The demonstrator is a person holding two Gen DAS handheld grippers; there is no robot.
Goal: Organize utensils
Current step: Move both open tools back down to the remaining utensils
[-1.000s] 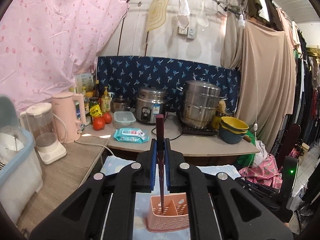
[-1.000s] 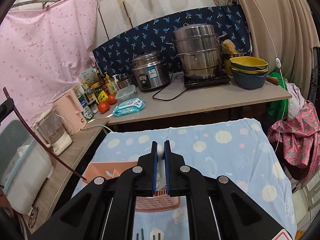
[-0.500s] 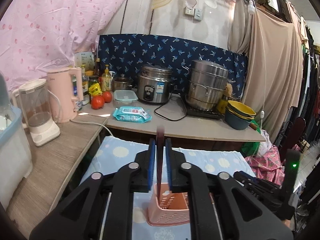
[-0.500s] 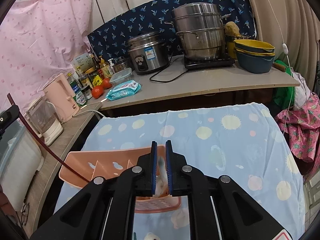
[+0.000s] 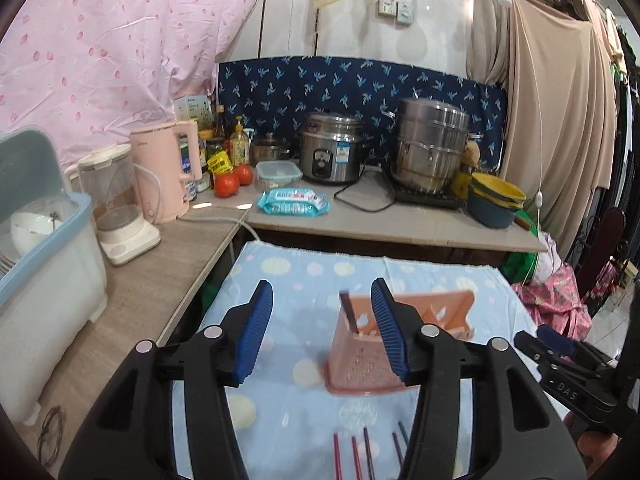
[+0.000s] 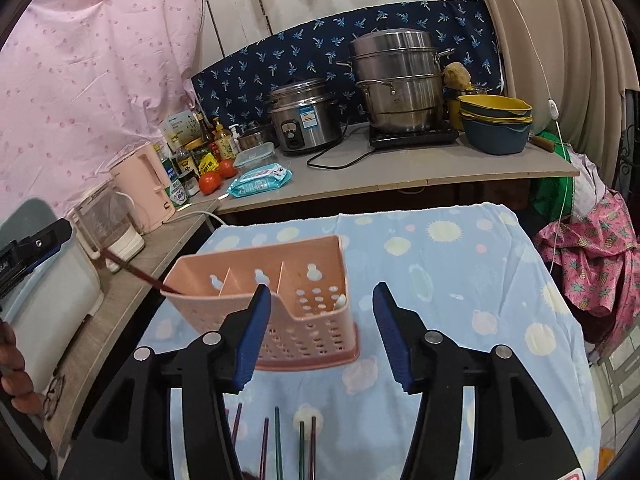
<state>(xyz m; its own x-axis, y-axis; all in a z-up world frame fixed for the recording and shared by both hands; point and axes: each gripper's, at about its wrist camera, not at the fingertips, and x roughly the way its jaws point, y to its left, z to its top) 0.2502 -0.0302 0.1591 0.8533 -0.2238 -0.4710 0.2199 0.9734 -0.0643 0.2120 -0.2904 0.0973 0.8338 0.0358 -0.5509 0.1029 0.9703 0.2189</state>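
A pink slotted caddy [image 5: 360, 364] stands on the pale blue spotted cloth [image 5: 280, 420]. A dark red chopstick [image 5: 349, 313] leans in its left compartment [image 6: 132, 273]. A white spoon [image 6: 342, 301] rests in the right compartment of the caddy [image 6: 280, 280]. My left gripper [image 5: 322, 308] hangs just short of the caddy, its jaws opening with nothing pressed between the pads. My right gripper [image 6: 320, 304] is likewise opening, with the caddy's right end between its fingers but not touched. Several coloured chopsticks [image 6: 280, 448] lie on the cloth below both grippers [image 5: 360, 456].
A wooden side counter [image 5: 160, 288] carries a blue dish rack [image 5: 44, 264], a blender [image 5: 120, 216] and a pink kettle [image 5: 168, 172]. The back counter holds a rice cooker [image 5: 332, 148], a steamer pot [image 5: 432, 144], stacked bowls [image 5: 496, 200], tomatoes and a wipes pack. Clothes hang at right.
Both grippers have opened. The left let go of the dark red chopstick, the right of the white spoon; both now sit in the caddy. Both grippers came lower and nearer the caddy.
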